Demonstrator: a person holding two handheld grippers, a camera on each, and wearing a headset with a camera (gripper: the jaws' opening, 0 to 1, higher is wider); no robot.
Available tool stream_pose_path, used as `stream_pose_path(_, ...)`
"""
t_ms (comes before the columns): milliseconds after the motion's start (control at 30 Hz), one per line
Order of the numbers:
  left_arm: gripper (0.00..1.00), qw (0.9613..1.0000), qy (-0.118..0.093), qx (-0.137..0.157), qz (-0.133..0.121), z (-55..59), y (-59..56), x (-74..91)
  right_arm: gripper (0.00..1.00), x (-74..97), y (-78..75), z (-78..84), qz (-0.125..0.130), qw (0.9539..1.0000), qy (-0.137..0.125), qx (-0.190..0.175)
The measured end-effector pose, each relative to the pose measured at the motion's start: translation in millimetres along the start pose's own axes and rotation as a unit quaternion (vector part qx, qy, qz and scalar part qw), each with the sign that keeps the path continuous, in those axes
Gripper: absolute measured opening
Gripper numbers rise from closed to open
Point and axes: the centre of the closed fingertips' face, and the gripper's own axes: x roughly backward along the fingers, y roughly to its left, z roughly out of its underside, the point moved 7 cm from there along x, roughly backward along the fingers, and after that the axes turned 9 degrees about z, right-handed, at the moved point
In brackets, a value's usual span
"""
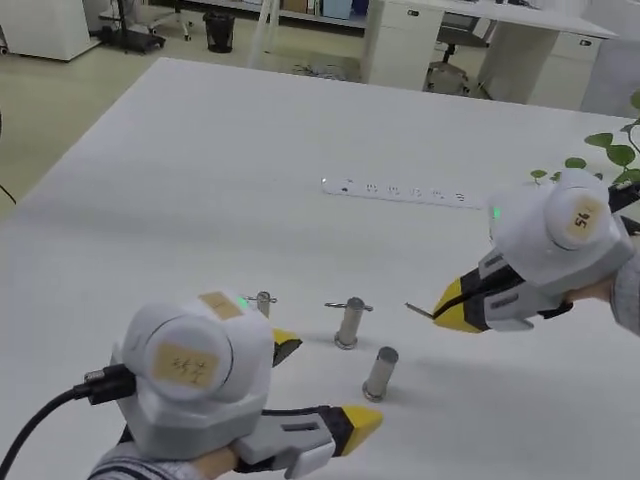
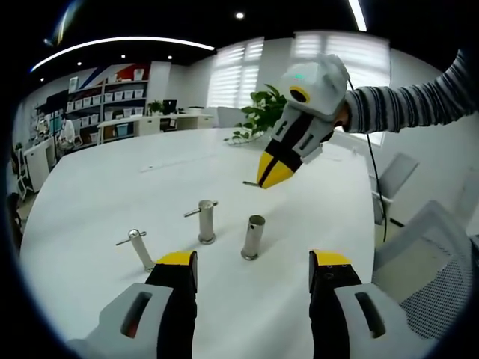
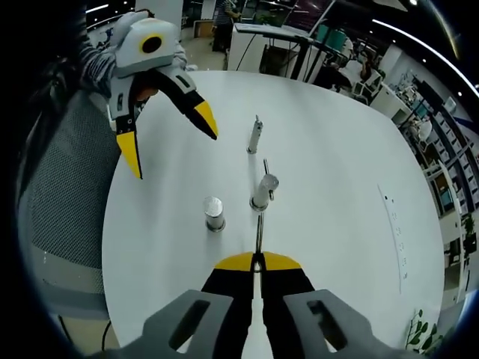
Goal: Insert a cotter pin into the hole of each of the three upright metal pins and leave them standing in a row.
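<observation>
The left tool (image 1: 337, 382) gapes wide and empty, the bare metal pin (image 1: 380, 372) upright just ahead of its jaws. The right tool (image 1: 440, 312) is clamped on a cotter pin (image 1: 419, 309), held level along its jaws; that bare pin stands ahead, left of its line.

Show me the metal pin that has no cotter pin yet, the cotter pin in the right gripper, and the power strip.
bare metal pin (image 1: 380, 374): head view, middle of its barrel.
held cotter pin (image 3: 259, 232): right gripper view, shaft beyond the jaws.
power strip (image 1: 400, 190): head view, its middle.
</observation>
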Motion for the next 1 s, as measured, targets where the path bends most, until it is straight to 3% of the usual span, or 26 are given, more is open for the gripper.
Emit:
stream_pose_path(267,0.48,0.9996,-0.005,0.018,0.020,1.7,-5.2,-1.4,0.00,1.0,18.8,-6.6,-0.001,0.9997,-0.013,0.019)
stream_pose_path(567,0.41,0.9955,-0.041,0.076,0.039,0.9,-4.1,-0.1,0.00,-2.8,41.7,-8.2,-0.019,0.9994,-0.024,0.019)
stream_pose_path(1000,0.23,0.9800,-0.074,0.166,0.081,2.5,-8.5,-3.8,0.00,-3.5,63.2,-16.1,-0.031,0.9981,-0.036,0.040)
